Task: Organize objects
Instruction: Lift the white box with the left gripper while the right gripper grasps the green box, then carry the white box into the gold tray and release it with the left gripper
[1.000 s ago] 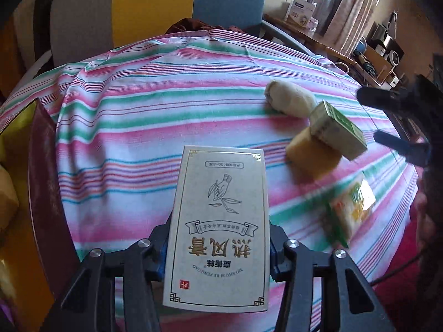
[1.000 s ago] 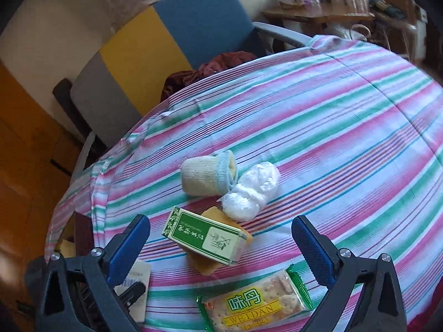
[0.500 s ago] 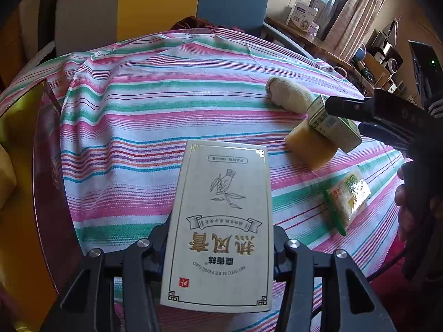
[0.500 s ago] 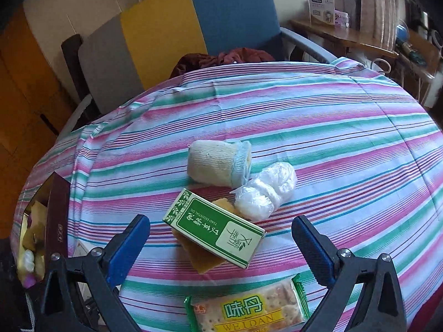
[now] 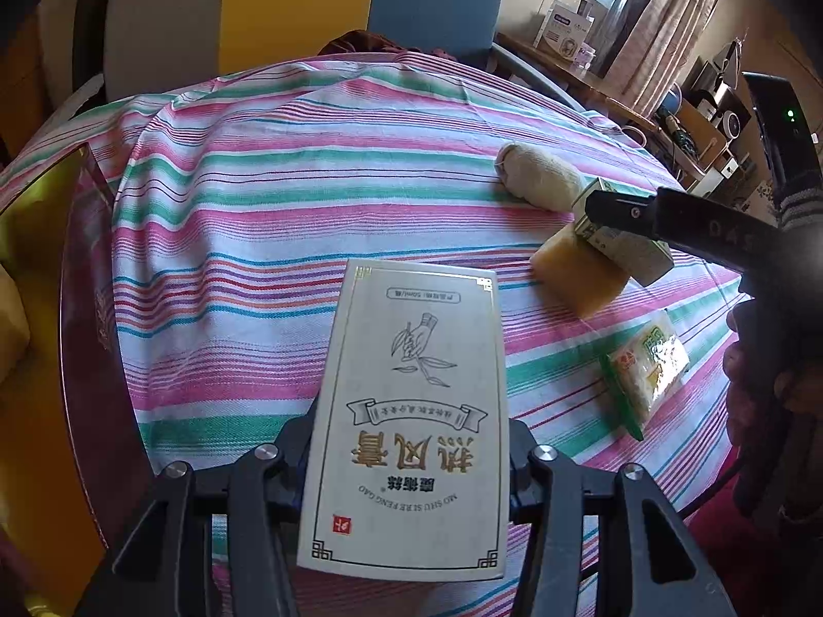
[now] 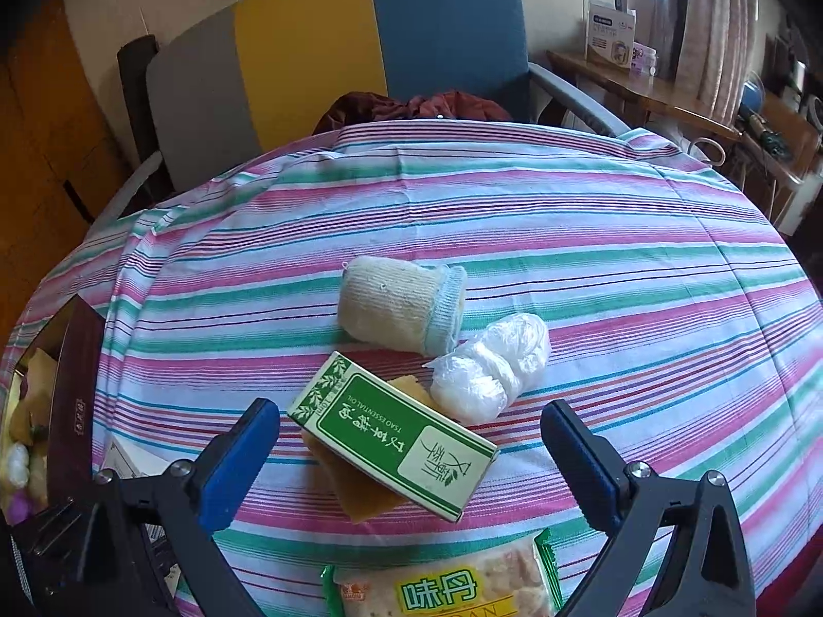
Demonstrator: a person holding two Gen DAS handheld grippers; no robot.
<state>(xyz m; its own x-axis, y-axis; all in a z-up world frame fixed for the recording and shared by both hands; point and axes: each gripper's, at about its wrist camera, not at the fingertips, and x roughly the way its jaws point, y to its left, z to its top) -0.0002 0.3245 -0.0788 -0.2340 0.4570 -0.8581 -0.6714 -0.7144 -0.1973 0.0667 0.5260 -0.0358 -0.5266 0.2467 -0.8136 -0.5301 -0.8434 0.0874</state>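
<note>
Tablecloth (image 6: 566,236) striped pink, green, white; green box (image 6: 396,437) (white-leafed), yellow sponge (image 6: 360,488), blue-cuffed cream sock (image 6: 396,308).

Both handheld tools are black plastic: the left gripper (image 5: 406,468) carries silver screws on its finger arms, the right gripper (image 6: 411,450) wears blue pads (image 6: 239,460), and a dark grey-striped cuff (image 5: 794,200) shows far right.
</note>
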